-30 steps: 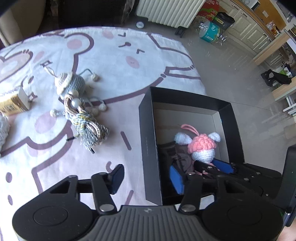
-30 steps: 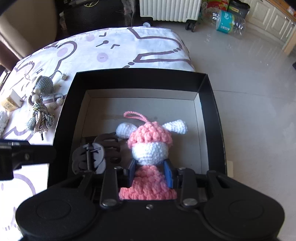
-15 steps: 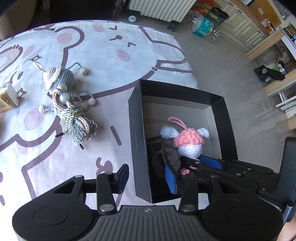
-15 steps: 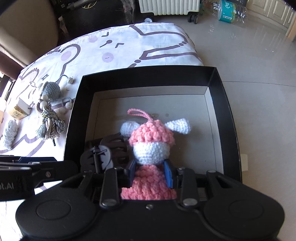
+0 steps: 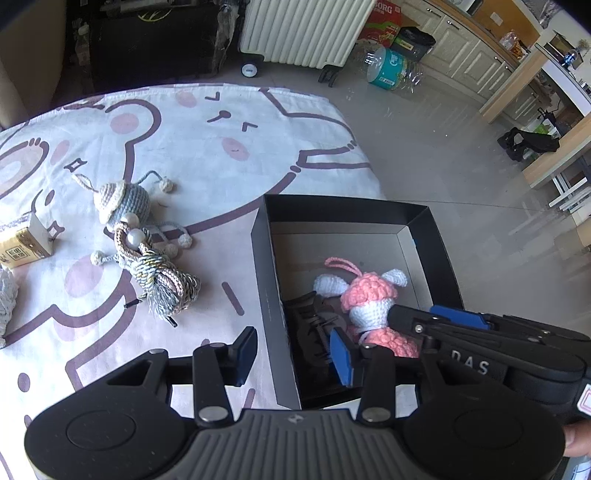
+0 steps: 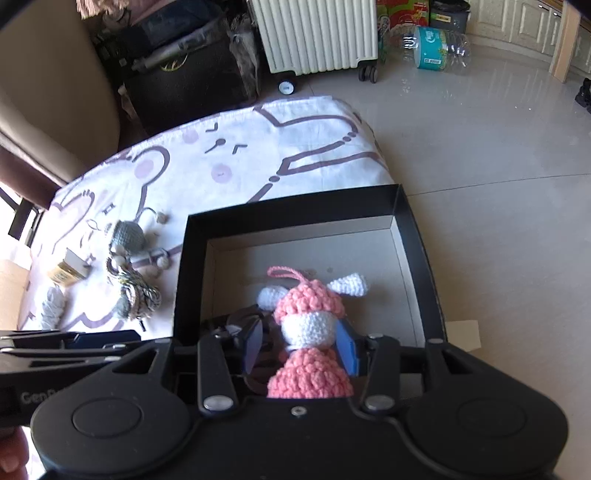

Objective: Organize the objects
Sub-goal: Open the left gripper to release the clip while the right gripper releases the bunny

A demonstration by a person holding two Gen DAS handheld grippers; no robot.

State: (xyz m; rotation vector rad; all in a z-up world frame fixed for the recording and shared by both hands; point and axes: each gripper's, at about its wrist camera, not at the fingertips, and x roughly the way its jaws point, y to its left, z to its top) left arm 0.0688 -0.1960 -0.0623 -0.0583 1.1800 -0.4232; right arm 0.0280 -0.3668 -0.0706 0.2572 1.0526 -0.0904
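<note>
A pink and white crochet doll (image 6: 308, 325) lies inside the black box (image 6: 288, 218), beside a black hair claw (image 5: 314, 332). My right gripper (image 6: 301, 345) is open around the doll, its blue pads standing apart from it. My left gripper (image 5: 293, 350) is open and empty, straddling the box's left wall (image 5: 271, 295). The doll also shows in the left wrist view (image 5: 369, 299). A blue-grey crochet doll (image 5: 123, 203) and a knotted tassel cord (image 5: 162, 273) lie on the cloth left of the box.
A small yellow carton (image 5: 24, 245) and a white knitted piece (image 5: 7, 295) lie at the cloth's left. The box sits at the table's right edge, with tiled floor (image 5: 461, 166) beyond. A white radiator (image 5: 306, 29) and plastic bottles (image 5: 391, 66) stand on the floor.
My right gripper has opened, letting go of the pink doll in the box. Both grippers have pulled back and risen a little.
</note>
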